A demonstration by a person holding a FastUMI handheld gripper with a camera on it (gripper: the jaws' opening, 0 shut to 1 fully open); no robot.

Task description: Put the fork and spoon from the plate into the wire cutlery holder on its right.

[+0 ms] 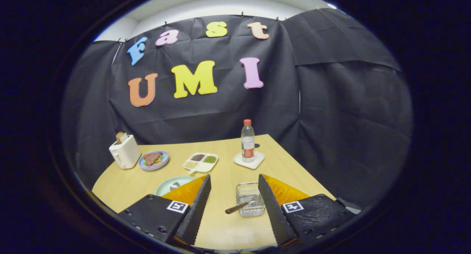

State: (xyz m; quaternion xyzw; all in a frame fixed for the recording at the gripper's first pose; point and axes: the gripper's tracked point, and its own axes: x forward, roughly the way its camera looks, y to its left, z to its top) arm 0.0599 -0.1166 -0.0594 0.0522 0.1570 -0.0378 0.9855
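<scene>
Jaws wide apart, empty; wire cutlery holder [250, 199] between them.

Bright overhead light, sharp, fisheye-warped edges.

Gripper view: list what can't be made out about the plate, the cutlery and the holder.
- Plate: its near side is hidden behind the left finger of the open claw, so what cutlery remains is unclear.
- Utensil on plate: too small to tell fork or spoon.
- Holder: its right side is behind the other finger.
- Handle sticking out: its head is lost in the wire.
</scene>
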